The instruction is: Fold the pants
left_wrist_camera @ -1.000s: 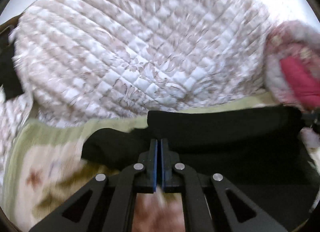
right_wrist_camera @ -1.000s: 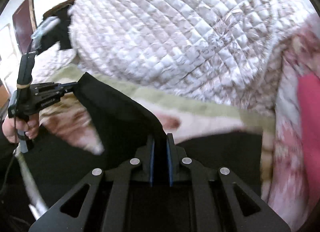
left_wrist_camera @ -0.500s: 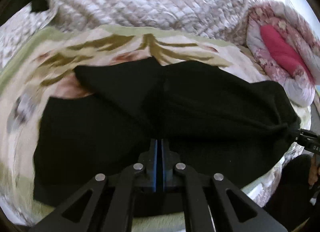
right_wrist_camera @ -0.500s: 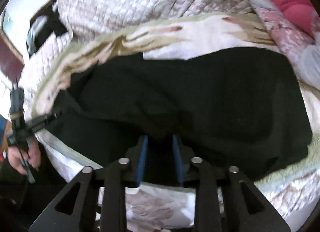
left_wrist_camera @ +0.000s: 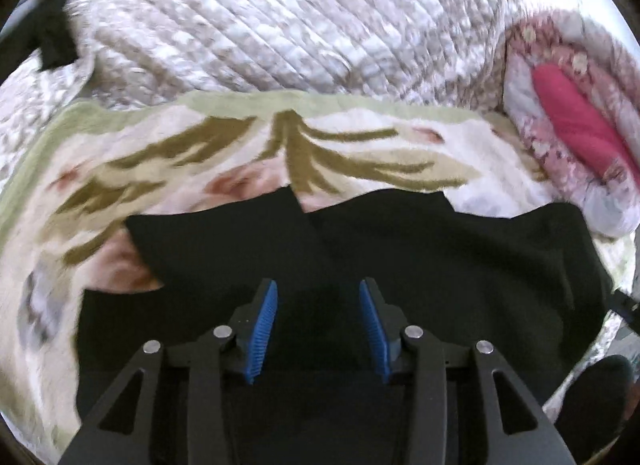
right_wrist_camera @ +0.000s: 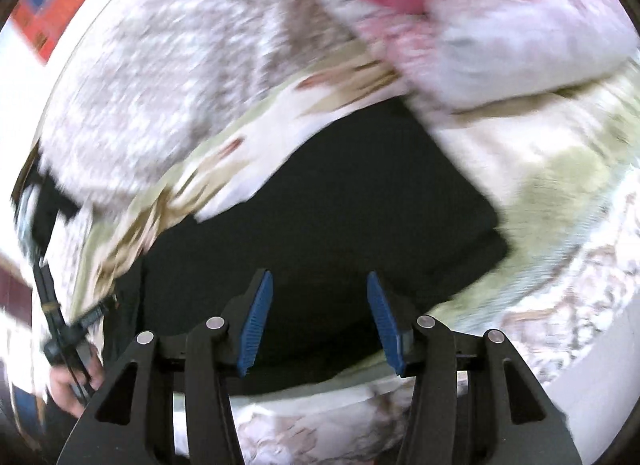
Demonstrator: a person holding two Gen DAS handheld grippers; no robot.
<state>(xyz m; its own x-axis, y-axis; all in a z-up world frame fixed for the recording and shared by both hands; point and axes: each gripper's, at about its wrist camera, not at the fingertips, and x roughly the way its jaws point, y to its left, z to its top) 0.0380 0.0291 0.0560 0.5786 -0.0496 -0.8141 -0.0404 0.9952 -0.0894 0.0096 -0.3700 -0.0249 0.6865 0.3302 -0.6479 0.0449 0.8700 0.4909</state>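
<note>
Left tool (left_wrist_camera: 319,325), seen along its own fingers: the blue-padded fingers (left_wrist_camera: 262,331) stand spread wide apart with nothing between them, and the black pants (left_wrist_camera: 440,265) lie flat directly below and ahead of the tips. The dark cloth fills the lower half of this view, with two squared ends reaching forward onto the cream blanket (left_wrist_camera: 240,153) with its olive leaf pattern and green border. Right tool (right_wrist_camera: 320,321): its fingers are likewise parted and hold nothing; the pants (right_wrist_camera: 340,205) spread out beneath and beyond the tips as one broad dark panel whose right corner is squared off. Whether either tool touches the cloth cannot be told. Beyond the pants, the blanket (right_wrist_camera: 540,169) covers the bed; behind it rises a quilted white and beige coverlet (left_wrist_camera: 280,25), and to the right lies a rolled pink floral quilt (left_wrist_camera: 568,113) with a crimson lining. At the left edge of the right-wrist view the other tool appears small and blurred, gripped by the person's left hand (right_wrist_camera: 74,383).
</note>
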